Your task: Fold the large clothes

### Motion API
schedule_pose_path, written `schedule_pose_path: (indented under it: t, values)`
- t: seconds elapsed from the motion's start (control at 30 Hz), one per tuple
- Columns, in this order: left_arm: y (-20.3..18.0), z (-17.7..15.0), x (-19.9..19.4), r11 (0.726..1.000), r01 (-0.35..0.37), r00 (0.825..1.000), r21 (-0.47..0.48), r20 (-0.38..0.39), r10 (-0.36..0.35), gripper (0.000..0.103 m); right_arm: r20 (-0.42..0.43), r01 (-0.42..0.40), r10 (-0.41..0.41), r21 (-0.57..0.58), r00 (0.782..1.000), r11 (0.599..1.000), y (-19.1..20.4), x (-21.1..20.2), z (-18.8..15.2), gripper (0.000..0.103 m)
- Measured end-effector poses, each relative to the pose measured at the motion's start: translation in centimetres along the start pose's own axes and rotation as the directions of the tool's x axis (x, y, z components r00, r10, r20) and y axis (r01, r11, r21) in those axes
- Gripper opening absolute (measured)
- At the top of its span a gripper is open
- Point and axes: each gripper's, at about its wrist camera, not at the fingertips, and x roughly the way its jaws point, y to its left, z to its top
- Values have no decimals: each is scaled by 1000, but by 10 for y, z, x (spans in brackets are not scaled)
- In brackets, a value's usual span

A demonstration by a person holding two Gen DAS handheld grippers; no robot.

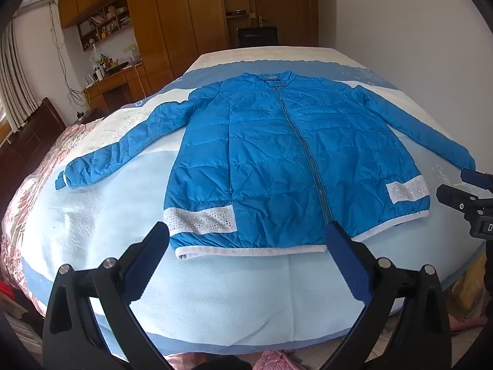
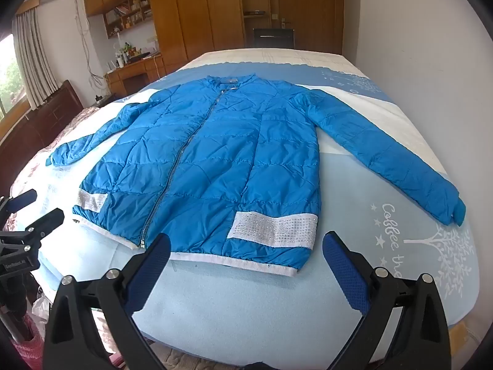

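Jaws of the left gripper (image 1: 248, 240) and right gripper (image 2: 246, 251) stand wide apart and empty, just short of the white hem of the blue jacket (image 1: 292, 154). Jacket lies flat, zipped, sleeves spread, on the bed (image 1: 215, 293); wooden wardrobes (image 1: 172, 24) stand beyond it.

One jacket (image 1: 277, 154) – two hand-held grippers – one bed (image 1: 215, 293)

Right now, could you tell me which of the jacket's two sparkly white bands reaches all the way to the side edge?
The band on the right-gripper side runs to the jacket's side edge; the other band stops short.
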Motion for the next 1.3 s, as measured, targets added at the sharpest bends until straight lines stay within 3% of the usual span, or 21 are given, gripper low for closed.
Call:
schedule_pose_path:
  t: [1.3]
  values:
    - [0,0,0,1000,1,1000,1,-5,-1,100,4,3,-3,5,1000,1000,1,1,0,99]
